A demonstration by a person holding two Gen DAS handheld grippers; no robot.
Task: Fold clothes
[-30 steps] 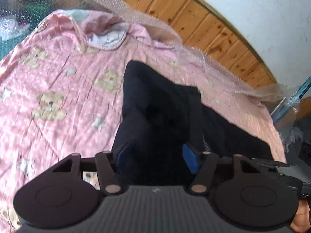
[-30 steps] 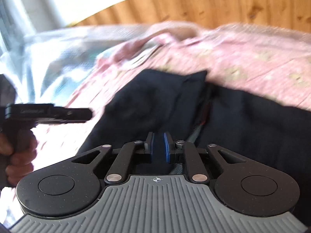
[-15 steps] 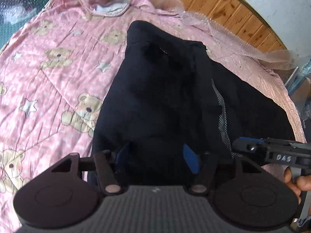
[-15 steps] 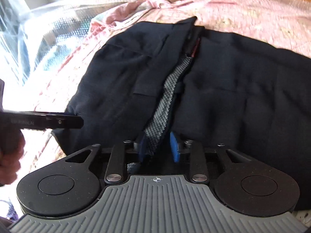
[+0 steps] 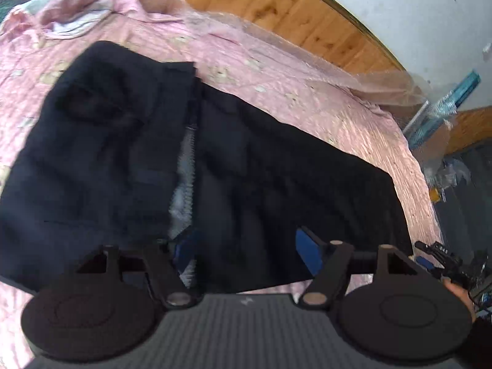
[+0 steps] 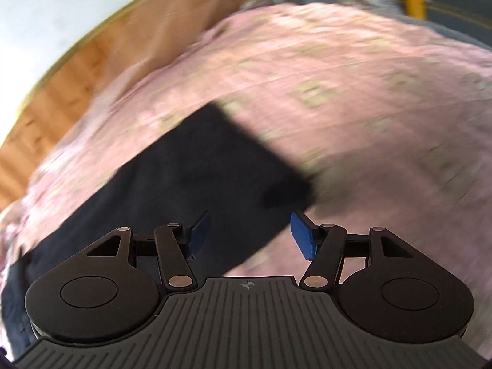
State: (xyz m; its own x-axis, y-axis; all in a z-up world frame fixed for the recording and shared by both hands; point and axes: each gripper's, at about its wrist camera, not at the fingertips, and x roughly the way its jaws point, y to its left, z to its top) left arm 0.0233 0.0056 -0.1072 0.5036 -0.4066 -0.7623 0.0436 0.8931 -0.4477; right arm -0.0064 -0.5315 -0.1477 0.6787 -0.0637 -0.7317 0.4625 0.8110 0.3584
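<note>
A dark navy garment (image 5: 261,166) lies spread flat on a pink quilt (image 5: 276,70), with a grey checked lining strip (image 5: 183,184) showing along its middle. My left gripper (image 5: 246,246) is open and empty, just above the garment's near edge. My right gripper (image 6: 250,235) is open and empty, over a far corner of the garment (image 6: 196,172); that view is blurred. The right gripper (image 5: 442,258) also shows at the right edge of the left wrist view.
A wooden headboard (image 5: 276,9) and clear plastic sheeting (image 5: 384,83) run behind the bed. Cluttered items (image 5: 455,166) stand past the bed's right edge. A yellow container (image 6: 415,3) stands beyond the bed in the right wrist view.
My right gripper opened, let go of the garment's middle and swung right toward its far corner. The garment now lies spread flat. My left gripper stayed open and shifted right.
</note>
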